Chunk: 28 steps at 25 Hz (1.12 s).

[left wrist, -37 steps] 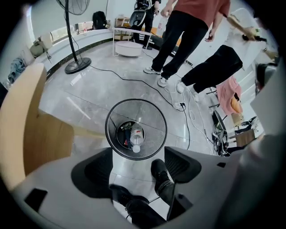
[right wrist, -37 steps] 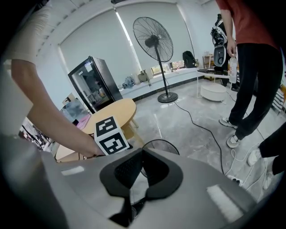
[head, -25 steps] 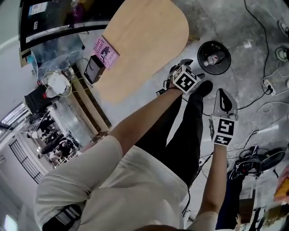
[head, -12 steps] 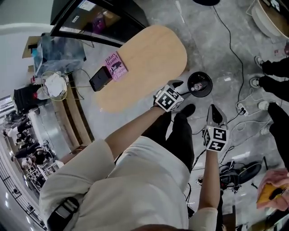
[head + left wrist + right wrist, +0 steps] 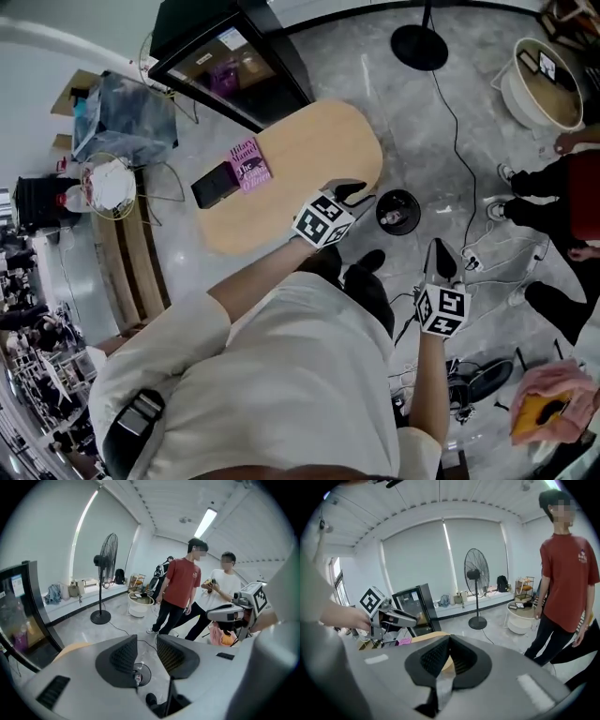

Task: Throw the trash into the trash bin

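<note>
The black round trash bin (image 5: 397, 211) stands on the grey floor beside the oval wooden table (image 5: 300, 159), with a small piece of trash lying inside it. My left gripper (image 5: 354, 192) hangs high over the table's edge next to the bin. Its jaws are closing with a gap still between them and nothing in it. In the left gripper view the bin (image 5: 141, 674) shows far below, between the left gripper's (image 5: 146, 641) jaws. My right gripper (image 5: 440, 251) is to the right of the bin, over the floor. In its own view the right gripper (image 5: 449, 641) is shut and empty.
A pink book (image 5: 247, 163) and a black box (image 5: 214, 185) lie on the table. A black glass cabinet (image 5: 234, 61), a fan base (image 5: 419, 45) and a white tub (image 5: 542, 80) stand around. Cables (image 5: 487, 246) cross the floor. A person in a red shirt (image 5: 180, 585) stands nearby.
Both grippers have risen well above the bin, which now looks smaller and farther below. The head view takes in more of the room.
</note>
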Tool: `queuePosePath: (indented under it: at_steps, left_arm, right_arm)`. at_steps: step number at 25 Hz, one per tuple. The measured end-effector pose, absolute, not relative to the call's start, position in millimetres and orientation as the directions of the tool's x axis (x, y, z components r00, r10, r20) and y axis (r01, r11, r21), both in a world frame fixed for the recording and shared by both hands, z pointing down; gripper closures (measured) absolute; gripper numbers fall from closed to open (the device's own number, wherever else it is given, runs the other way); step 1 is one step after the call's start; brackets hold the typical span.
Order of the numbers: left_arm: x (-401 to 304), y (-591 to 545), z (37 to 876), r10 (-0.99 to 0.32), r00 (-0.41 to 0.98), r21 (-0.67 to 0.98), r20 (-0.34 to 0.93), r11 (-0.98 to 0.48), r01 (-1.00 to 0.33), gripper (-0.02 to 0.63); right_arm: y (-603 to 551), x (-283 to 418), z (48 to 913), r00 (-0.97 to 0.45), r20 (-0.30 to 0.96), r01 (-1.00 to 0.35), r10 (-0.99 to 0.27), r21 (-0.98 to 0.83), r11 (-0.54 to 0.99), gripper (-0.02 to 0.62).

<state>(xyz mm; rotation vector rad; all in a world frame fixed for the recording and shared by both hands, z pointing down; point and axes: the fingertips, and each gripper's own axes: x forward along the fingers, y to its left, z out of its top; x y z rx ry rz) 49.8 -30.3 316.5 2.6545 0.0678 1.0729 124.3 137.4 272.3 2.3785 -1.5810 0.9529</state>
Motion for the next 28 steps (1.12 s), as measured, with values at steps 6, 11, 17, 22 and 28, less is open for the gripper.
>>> queuePosePath:
  at_steps: [6, 11, 17, 22, 28]
  left_arm:
    - [37, -55, 230, 0.128, 0.807, 0.252, 0.576, -0.967, -0.026, 0.538]
    - [26, -62, 177, 0.12, 0.855, 0.252, 0.504, -0.968, -0.012, 0.561]
    - [24, -71, 135, 0.134, 0.895, 0.223, 0.425, -0.974, 0.04, 0.6]
    - [29, -70, 109, 0.186, 0.918, 0.24, 0.35, -0.965, 0.104, 0.6]
    - [36, -78, 84, 0.195, 0.936, 0.231, 0.293, -0.964, 0.129, 0.6]
  right_arm:
    - [123, 129, 196, 0.321, 0.48, -0.868, -0.816, -0.195, -0.456, 0.584]
    - [124, 130, 144, 0.368, 0.414, -0.868, -0.832, -0.167, -0.467, 0.584]
    - [123, 135, 99, 0.412, 0.343, -0.87, -0.844, -0.128, -0.476, 0.584]
    - [121, 138, 74, 0.431, 0.295, -0.872, -0.853, -0.108, -0.478, 0.584]
    - [118, 138, 61, 0.441, 0.267, -0.879, -0.857, -0.063, -0.472, 0.584]
